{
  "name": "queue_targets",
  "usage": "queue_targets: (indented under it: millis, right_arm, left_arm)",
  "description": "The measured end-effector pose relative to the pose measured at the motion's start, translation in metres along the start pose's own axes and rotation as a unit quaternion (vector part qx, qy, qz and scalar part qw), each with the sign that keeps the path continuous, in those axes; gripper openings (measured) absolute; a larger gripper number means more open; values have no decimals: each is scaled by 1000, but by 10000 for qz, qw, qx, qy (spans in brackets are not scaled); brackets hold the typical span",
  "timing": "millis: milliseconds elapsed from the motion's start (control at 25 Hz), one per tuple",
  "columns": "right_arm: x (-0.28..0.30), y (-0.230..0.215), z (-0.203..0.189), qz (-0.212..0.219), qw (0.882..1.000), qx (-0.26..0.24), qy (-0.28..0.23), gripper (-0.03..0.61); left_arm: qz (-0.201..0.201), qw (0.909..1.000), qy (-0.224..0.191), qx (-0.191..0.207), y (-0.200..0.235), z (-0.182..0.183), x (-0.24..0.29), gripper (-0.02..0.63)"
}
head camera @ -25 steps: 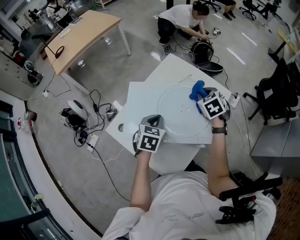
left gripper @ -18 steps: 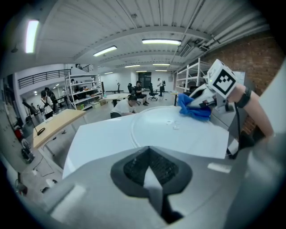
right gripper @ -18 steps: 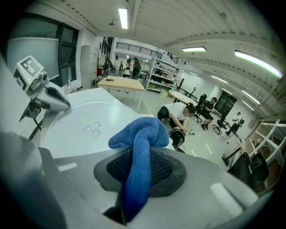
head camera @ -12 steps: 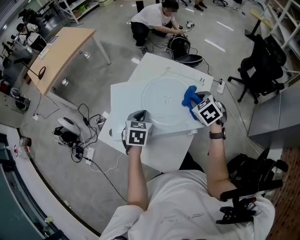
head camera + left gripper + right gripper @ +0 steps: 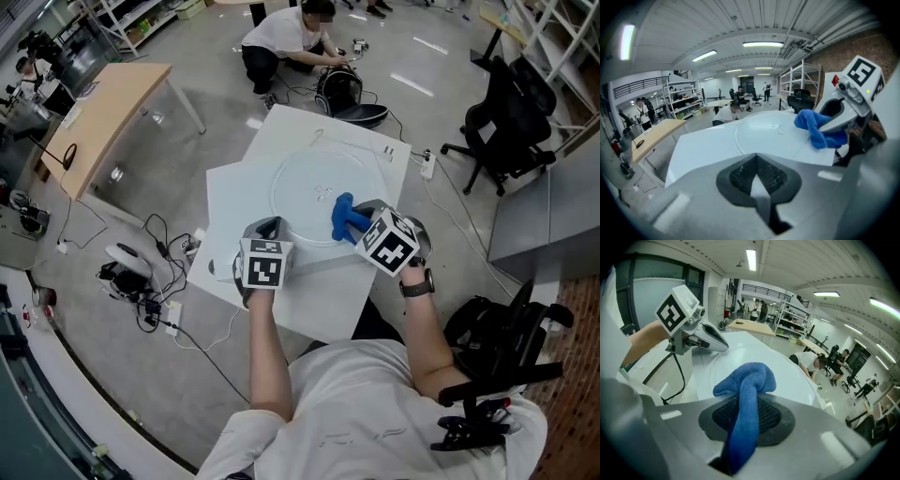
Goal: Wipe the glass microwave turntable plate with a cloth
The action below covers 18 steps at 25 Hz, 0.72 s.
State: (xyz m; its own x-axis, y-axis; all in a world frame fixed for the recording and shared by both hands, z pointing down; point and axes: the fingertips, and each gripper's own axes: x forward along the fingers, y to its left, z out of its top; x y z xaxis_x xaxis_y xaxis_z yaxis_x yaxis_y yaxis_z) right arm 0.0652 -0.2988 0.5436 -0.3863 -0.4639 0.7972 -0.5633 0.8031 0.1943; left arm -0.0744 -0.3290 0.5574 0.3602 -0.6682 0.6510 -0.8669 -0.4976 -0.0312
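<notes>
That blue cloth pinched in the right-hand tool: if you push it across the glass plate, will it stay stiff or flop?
Probably floppy: the blue cloth droops and folds over itself beyond the right gripper. It looks light, so pushing should bunch it. On the smooth glass plate it would likely slide easily.

I have 1 white table [image 5: 380, 159] in view, with 1 large white sheet [image 5: 234, 220] lying on it. The sheet's left corner reaches past the table's left edge. 1 round glass plate [image 5: 300, 192] lies flat near the table's middle, resting on the sheet as far as I can tell.
</notes>
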Motion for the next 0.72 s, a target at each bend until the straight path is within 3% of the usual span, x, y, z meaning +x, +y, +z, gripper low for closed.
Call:
queue_targets:
  millis: [280, 440, 720]
  right_arm:
    - [27, 29, 38, 543, 9970, -537, -91, 80]
    - [45, 34, 62, 808, 9933, -811, -168, 81]
    - [75, 26, 99, 899, 9891, -1123, -327, 81]
  left_arm:
    - [-143, 9998, -152, 35, -4, 6, 2, 0]
    - [-74, 9999, -15, -100, -2, -2, 3, 0]
    - [-136, 9996, 33, -248, -5, -2, 5, 0]
